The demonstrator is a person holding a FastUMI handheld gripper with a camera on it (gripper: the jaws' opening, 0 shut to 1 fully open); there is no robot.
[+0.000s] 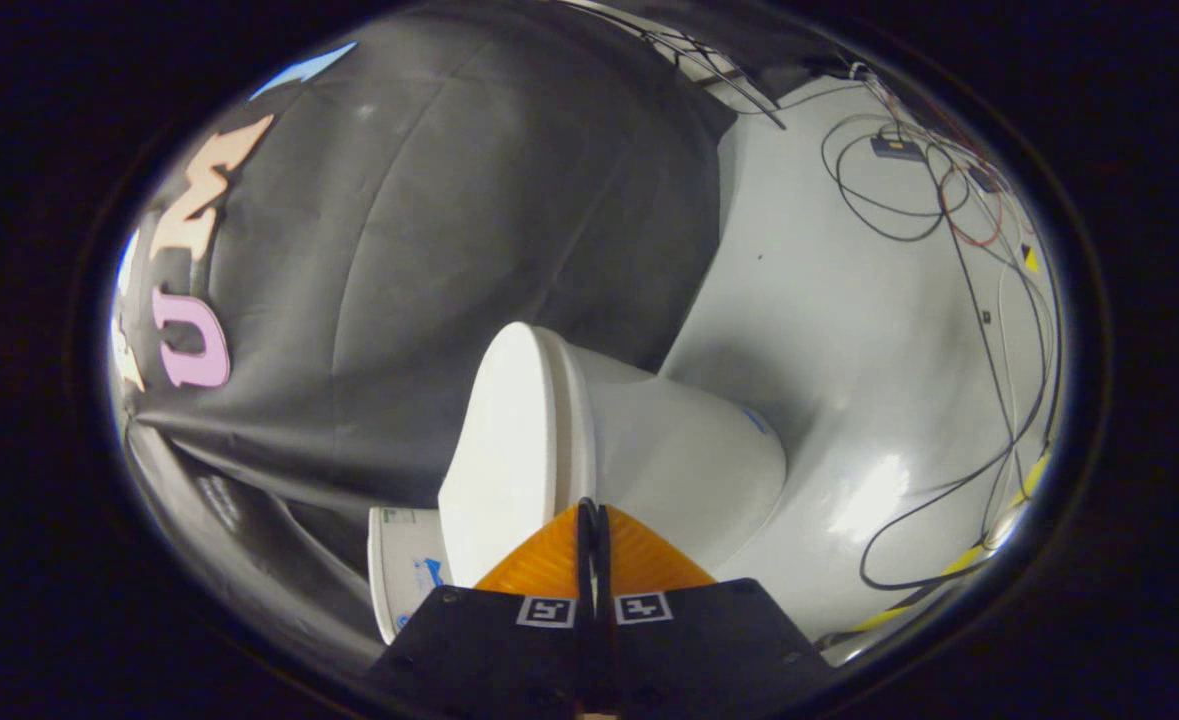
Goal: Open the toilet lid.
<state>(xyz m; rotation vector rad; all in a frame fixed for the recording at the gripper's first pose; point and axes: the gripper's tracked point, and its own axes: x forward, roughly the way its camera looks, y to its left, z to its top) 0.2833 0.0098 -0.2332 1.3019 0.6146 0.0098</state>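
Note:
The view is rolled sideways. A white toilet stands on the grey floor, its lid (509, 450) lying flat against the bowl (679, 460). My gripper (589, 508) is shut, with only a thin dark slit between its fingers and nothing seen held. Its tips sit right at the front edge of the toilet, where the lid's rim meets the bowl. Whether they touch the rim is hidden. Part of the white tank (404, 570) shows behind the lid, beside the fingers.
The black cloth wall (449, 230) hangs behind the toilet. The grey floor (849, 330) spreads out past the bowl. Loose black, red and yellow cables (959, 220) and a small dark box (896, 148) lie on it farther away.

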